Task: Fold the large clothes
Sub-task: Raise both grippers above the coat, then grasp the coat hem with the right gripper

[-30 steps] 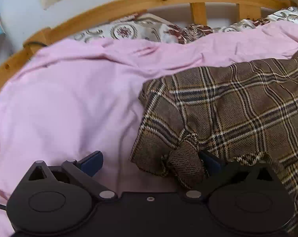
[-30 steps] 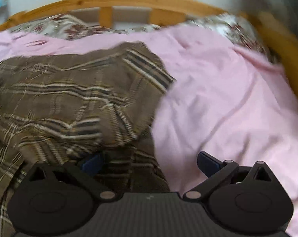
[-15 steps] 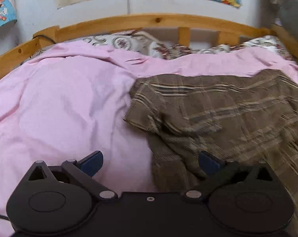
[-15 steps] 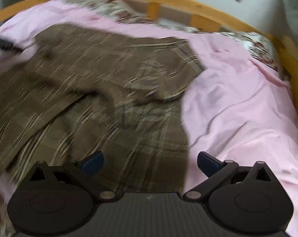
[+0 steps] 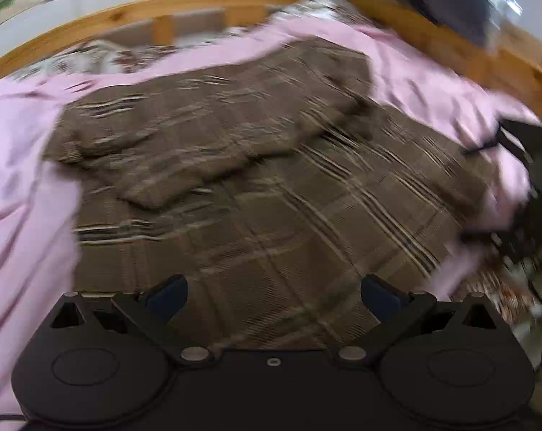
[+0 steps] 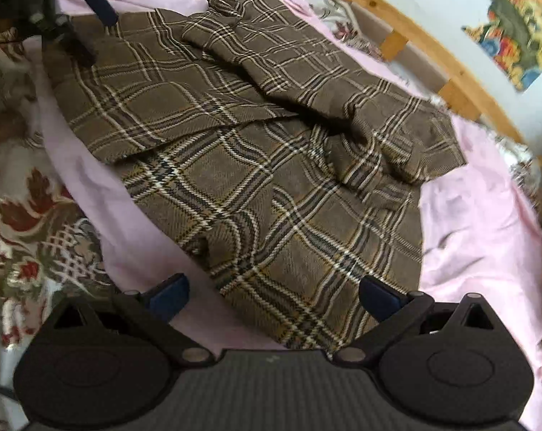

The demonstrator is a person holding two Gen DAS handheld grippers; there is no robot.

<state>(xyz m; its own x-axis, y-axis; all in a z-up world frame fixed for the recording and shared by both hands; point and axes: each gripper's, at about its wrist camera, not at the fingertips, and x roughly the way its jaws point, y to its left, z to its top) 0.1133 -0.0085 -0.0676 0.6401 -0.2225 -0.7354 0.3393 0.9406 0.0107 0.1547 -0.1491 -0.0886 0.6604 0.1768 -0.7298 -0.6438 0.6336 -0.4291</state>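
Observation:
A brown plaid garment [image 5: 271, 186] lies spread on the pink sheet [image 5: 23, 165], its sleeves folded in across the body. The right wrist view shows it sharply: the plaid garment [image 6: 271, 179] has one sleeve crossing the top and a bunched cuff at the right. My left gripper [image 5: 272, 292] is open and empty above the garment's near part. My right gripper [image 6: 274, 296] is open and empty over the near hem. At the top left of the right wrist view, the left gripper [image 6: 91, 25] hovers at the garment's far corner.
A curved wooden bed rail [image 6: 432, 61] runs behind the pink sheet [image 6: 479, 222]. Floral bedding [image 6: 37, 233] shows at the left edge of the right wrist view. A colourful picture [image 6: 515, 36] hangs on the wall. The left wrist view is motion-blurred; a dark shape [image 5: 522, 136] sits at its right edge.
My left gripper has drawn back from the sleeve cuff that lay between its fingers and swung right. My right gripper has backed off toward the hem. More of the garment shows in both views.

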